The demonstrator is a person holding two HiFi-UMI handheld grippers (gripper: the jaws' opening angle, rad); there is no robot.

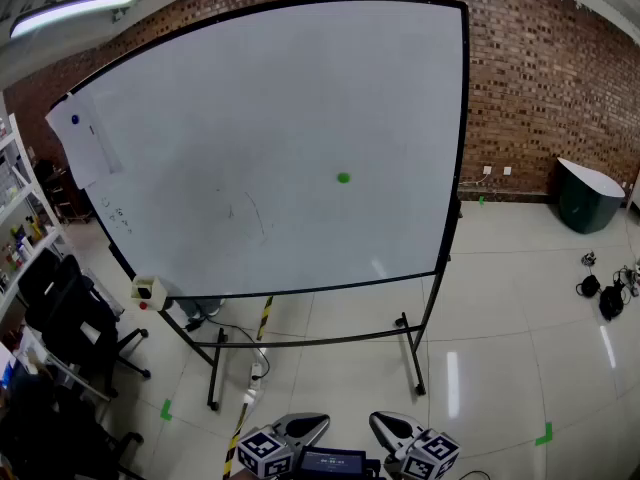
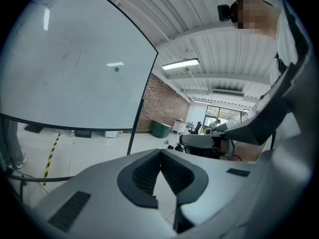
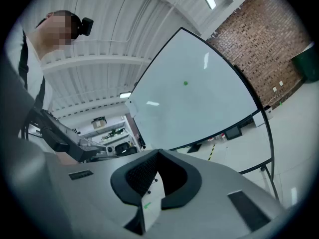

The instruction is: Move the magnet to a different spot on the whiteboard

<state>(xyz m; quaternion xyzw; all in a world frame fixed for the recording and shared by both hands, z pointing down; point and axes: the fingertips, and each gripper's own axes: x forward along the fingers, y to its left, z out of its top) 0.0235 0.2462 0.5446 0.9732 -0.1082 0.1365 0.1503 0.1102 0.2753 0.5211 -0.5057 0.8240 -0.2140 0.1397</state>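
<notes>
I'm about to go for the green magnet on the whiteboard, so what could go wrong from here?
Both the left gripper and right gripper are shut and far from the whiteboard; one must open before reaching the small green magnet, or it may just knock it off.
The board sits on a floor stand, so a hard push might shift it.
A cable lies on the floor beneath, a possible trip hazard.

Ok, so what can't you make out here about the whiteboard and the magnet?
Green magnet: too small in all views to tell its shape.
Faint marks on the whiteboard: too small to read, head view.
Left gripper and right gripper: cut off by head view's bottom edge.
</notes>
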